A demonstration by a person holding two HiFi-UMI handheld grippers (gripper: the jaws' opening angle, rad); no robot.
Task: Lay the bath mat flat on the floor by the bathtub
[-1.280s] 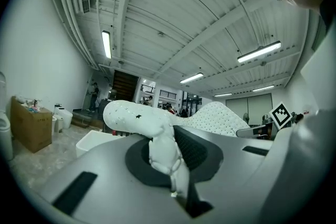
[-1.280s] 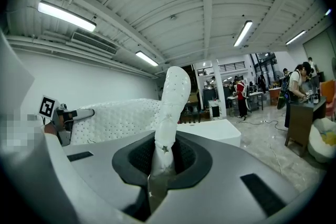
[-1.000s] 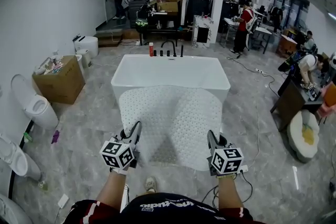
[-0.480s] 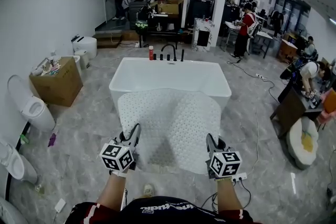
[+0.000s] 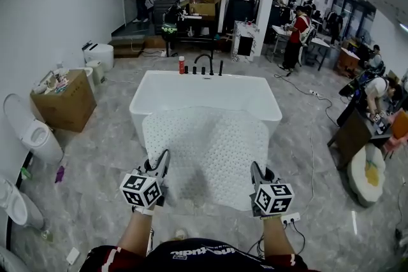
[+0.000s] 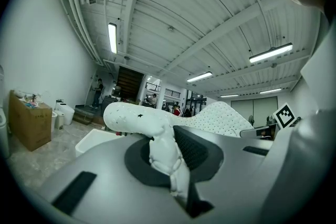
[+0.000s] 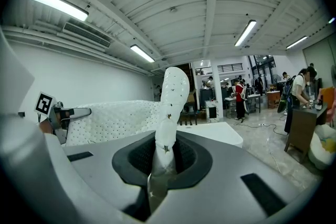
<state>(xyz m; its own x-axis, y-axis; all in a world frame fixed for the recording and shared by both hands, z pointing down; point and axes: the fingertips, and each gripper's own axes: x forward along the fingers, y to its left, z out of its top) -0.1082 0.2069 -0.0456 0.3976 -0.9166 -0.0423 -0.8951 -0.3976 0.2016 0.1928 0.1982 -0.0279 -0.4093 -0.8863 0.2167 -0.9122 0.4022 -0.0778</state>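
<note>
- Left gripper [image 5: 163, 161] and right gripper [image 5: 257, 170] each clenched on a near bath mat [image 5: 207, 143] corner.
- I'd lower both evenly — mat taut — before the bathtub [image 5: 204, 91], centre frame; 2 corners level.

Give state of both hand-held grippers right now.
Left hand-held gripper: closed, holding the bath mat by its near left edge.
Right hand-held gripper: closed, holding the same bath mat by its near right edge.

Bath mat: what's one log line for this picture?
left gripper: shut on bath mat | right gripper: shut on bath mat | mat: spread before bathtub, held off floor
</note>
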